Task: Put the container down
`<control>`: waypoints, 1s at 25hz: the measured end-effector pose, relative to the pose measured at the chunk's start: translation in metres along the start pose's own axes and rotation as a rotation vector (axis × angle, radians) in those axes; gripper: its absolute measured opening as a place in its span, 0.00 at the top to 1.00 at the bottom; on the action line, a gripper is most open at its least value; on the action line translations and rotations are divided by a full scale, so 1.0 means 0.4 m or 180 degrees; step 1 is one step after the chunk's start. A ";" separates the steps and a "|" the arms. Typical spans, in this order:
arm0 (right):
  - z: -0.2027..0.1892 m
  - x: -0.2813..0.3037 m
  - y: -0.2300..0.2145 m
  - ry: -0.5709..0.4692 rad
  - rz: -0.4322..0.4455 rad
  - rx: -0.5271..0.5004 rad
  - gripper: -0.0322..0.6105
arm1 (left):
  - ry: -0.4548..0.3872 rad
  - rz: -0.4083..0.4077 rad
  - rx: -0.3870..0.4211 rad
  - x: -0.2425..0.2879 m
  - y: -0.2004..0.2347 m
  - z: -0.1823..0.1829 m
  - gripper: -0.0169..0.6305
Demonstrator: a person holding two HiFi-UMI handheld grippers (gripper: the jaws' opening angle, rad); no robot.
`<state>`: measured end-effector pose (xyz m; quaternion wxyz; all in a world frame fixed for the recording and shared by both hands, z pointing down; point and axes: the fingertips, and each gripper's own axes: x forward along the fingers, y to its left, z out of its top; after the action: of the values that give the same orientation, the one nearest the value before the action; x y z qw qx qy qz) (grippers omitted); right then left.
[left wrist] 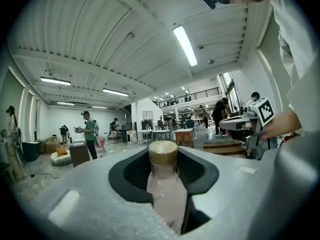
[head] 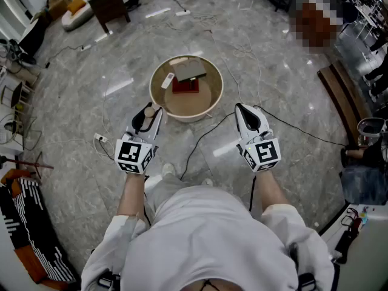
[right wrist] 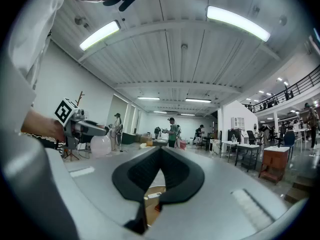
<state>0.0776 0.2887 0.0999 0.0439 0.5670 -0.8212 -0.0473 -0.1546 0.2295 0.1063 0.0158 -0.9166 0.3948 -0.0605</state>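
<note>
Container point(left wrist: 164, 186), a pale pink bottle with a tan cap point(left wrist: 163, 153), sits clamped between the dark pads of your left gripper point(head: 151, 113), with the cap at the jaw tips and pointing away from you. It is off the floor point(head: 285, 71), held in the air just left of the basin point(head: 216, 96) as the head view frames it. Your right gripper point(head: 242, 108) hangs about level with it on the basin's other side, its jaws together at the tips with nothing between them. Through the slit under its pads, the right gripper view catches a sliver of the basin below. The round beige basin stands on the grey marble floor ahead of you, between the two grippers and a little beyond them. It holds a red box point(head: 185, 86), a dark slab point(head: 190, 71) lying over the box and a white bar point(head: 168, 81) by the left wall. A black cable point(head: 203, 139) runs over the floor between the grippers towards your feet. Each gripper view catches the other gripper out to the side with your hand on it, under a white ribbed ceiling with strip lights point(left wrist: 185, 45). People point(left wrist: 89, 134) stand among desks far across the hall.
</note>
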 end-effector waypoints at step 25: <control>0.002 -0.062 -0.037 -0.0134 0.0014 0.0013 0.94 | 0.0008 0.0008 0.0042 0.007 -0.068 0.011 0.77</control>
<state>0.1000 0.3069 0.0967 0.0256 0.5642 -0.8233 -0.0574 -0.1324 0.2461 0.1045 0.0215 -0.9160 0.3955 -0.0643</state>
